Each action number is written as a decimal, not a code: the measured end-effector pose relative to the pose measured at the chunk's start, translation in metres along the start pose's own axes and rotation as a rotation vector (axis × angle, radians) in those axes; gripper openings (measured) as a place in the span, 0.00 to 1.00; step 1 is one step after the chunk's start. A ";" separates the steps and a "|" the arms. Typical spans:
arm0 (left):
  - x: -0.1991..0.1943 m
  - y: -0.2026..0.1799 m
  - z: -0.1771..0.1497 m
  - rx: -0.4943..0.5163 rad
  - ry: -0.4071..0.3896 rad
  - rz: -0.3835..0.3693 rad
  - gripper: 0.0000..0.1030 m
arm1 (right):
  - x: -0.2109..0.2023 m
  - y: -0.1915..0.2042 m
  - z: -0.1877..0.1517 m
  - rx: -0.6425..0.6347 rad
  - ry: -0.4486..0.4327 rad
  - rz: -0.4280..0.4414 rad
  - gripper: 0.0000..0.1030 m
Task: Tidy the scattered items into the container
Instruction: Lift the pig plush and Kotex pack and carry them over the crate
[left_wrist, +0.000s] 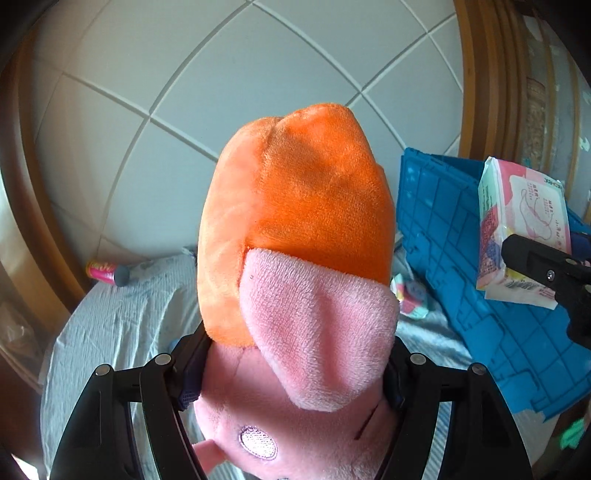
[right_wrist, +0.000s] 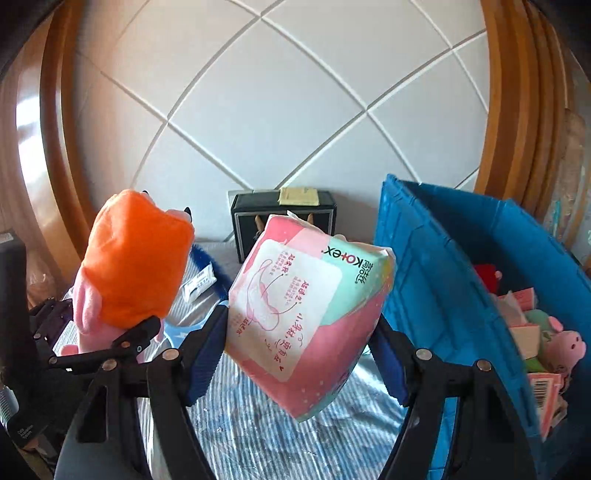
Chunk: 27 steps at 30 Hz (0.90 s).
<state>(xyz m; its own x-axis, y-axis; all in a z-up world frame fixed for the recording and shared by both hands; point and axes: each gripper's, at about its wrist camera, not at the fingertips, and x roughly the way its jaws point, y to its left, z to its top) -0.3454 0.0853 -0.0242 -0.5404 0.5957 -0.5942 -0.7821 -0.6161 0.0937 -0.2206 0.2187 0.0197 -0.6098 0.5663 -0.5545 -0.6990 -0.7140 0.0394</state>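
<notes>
My left gripper (left_wrist: 295, 373) is shut on a pink plush pig in an orange dress (left_wrist: 295, 229), held up above the bed; it also shows at the left of the right wrist view (right_wrist: 129, 258). My right gripper (right_wrist: 299, 350) is shut on a pink and mint Kotex pack (right_wrist: 306, 306), held in the air just left of the blue crate (right_wrist: 436, 288). The pack also shows in the left wrist view (left_wrist: 517, 229), over the crate's wall (left_wrist: 461, 258). The crate holds several plush toys and packets (right_wrist: 546, 343).
A striped light-blue bedsheet (right_wrist: 258, 424) lies below. A black box (right_wrist: 284, 218) stands against the white padded headboard (right_wrist: 277, 110). A small white packet (right_wrist: 199, 282), a blue fuzzy item (right_wrist: 210, 262) and a pink tube (left_wrist: 105, 271) lie on the bed. Wooden frames flank both sides.
</notes>
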 end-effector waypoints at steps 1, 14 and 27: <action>-0.006 -0.009 0.008 0.005 -0.015 -0.016 0.72 | -0.014 -0.012 0.007 0.010 -0.023 -0.019 0.71; -0.058 -0.233 0.080 0.034 -0.165 -0.169 0.72 | -0.113 -0.251 0.004 0.007 -0.143 -0.199 0.71; -0.042 -0.418 0.083 0.063 -0.002 -0.084 0.73 | -0.078 -0.394 -0.042 -0.040 -0.004 -0.071 0.71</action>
<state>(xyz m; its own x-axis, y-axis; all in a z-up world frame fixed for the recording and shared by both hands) -0.0218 0.3606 0.0280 -0.4725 0.6452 -0.6004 -0.8429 -0.5299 0.0939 0.1180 0.4389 0.0121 -0.5605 0.6176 -0.5516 -0.7251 -0.6879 -0.0334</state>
